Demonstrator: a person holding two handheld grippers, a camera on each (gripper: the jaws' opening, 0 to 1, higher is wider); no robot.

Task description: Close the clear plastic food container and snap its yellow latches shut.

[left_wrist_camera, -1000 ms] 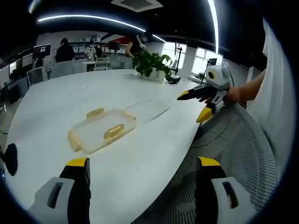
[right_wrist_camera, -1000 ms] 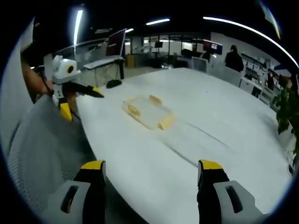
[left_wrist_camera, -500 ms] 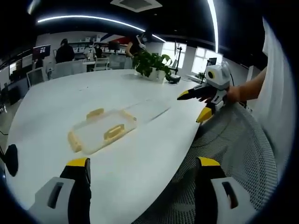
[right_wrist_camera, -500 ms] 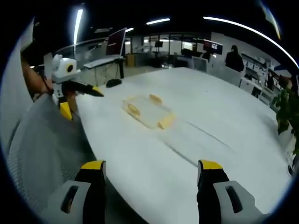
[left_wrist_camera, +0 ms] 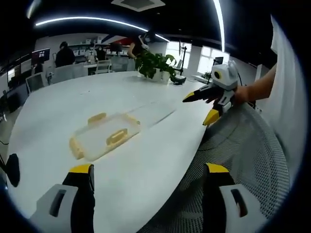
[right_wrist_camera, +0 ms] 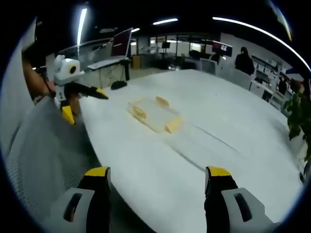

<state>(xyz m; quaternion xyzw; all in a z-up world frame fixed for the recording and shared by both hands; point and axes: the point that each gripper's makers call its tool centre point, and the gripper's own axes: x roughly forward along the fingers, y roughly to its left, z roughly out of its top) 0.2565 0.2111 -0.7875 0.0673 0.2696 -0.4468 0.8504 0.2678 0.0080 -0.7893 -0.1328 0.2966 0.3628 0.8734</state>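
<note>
**White table, what we see on it**

We have a large white table [left_wrist_camera: 58,104] with a rounded edge. On it lies the clear plastic food container [left_wrist_camera: 103,136], flat, towards the near edge, with yellow latches [left_wrist_camera: 117,137] on its sides. Its clear lid [left_wrist_camera: 154,112] lies open beside it, flat on the tabletop. At the far end we see a potted plant [left_wrist_camera: 155,64] standing near the edge. In the right gripper view a small dark object [right_wrist_camera: 118,86] sits at the table's far end; we can't identify it.
</note>
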